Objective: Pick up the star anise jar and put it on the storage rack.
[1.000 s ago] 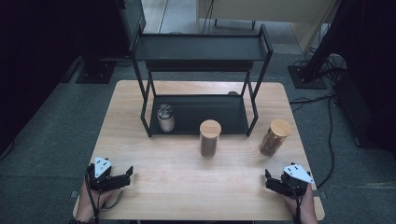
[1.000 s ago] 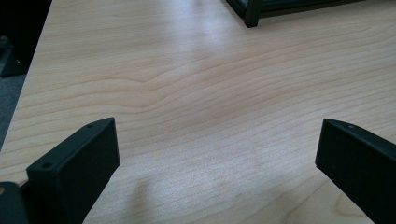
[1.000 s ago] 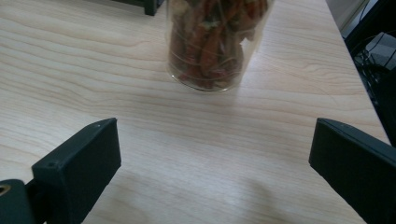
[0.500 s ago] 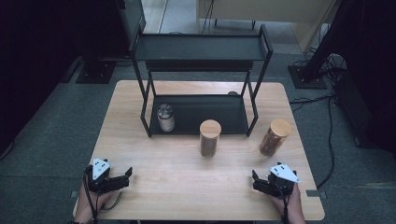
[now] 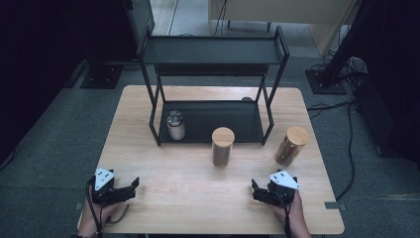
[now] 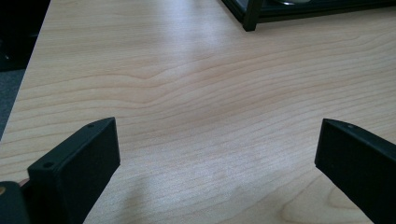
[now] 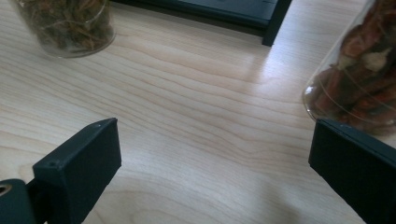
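Black tongs (image 5: 257, 189) over pale wood-grain table (image 5: 188, 198); black rack (image 5: 213, 49); tan-lidded jars (image 5: 223, 146) hold reddish-brown contents.

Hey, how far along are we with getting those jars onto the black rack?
One metal-lidded jar already stands on the rack's lower shelf. Nothing is in hand: the left gripper and right gripper are both open and empty near the table's front edge. Left, it seems: the two wooden-lidded jars, one in the middle and one at right, on the table outside the rack.

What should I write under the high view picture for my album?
Two open grippers, left gripper and right gripper, wait before two wooden-lidded jars.
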`<state>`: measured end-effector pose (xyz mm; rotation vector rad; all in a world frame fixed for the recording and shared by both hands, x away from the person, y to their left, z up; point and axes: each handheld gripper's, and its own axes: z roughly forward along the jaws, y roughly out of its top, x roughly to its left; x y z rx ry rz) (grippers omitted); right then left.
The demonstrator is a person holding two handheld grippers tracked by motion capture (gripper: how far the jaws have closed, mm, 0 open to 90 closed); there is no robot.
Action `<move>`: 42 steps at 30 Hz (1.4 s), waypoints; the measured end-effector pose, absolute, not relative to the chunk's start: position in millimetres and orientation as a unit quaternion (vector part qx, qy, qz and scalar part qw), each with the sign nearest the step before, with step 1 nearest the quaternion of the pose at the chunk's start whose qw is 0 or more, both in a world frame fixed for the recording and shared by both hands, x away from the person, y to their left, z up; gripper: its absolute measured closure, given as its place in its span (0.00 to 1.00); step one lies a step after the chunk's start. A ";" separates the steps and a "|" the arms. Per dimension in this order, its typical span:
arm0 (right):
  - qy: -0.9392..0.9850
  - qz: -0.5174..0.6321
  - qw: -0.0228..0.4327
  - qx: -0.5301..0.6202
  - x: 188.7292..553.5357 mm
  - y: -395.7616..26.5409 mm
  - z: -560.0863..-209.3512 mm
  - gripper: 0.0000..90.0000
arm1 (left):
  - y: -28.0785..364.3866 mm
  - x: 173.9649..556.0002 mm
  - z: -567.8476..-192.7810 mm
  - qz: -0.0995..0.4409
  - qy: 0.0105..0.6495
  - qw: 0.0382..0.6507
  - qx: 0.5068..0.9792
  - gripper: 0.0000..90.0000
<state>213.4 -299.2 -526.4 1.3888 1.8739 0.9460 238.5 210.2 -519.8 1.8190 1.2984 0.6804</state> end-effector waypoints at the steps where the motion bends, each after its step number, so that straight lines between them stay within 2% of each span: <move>1: 0.709 0.357 0.307 0.525 214.0 -297.7 -526.4 0.02 | 209.7 238.5 -519.8 0.269 0.510 0.391 0.717 0.00; 42: 0.731 0.399 0.267 0.485 253.0 -210.3 -520.3 0.02 | 211.9 240.1 -520.0 0.257 0.514 0.393 0.718 0.00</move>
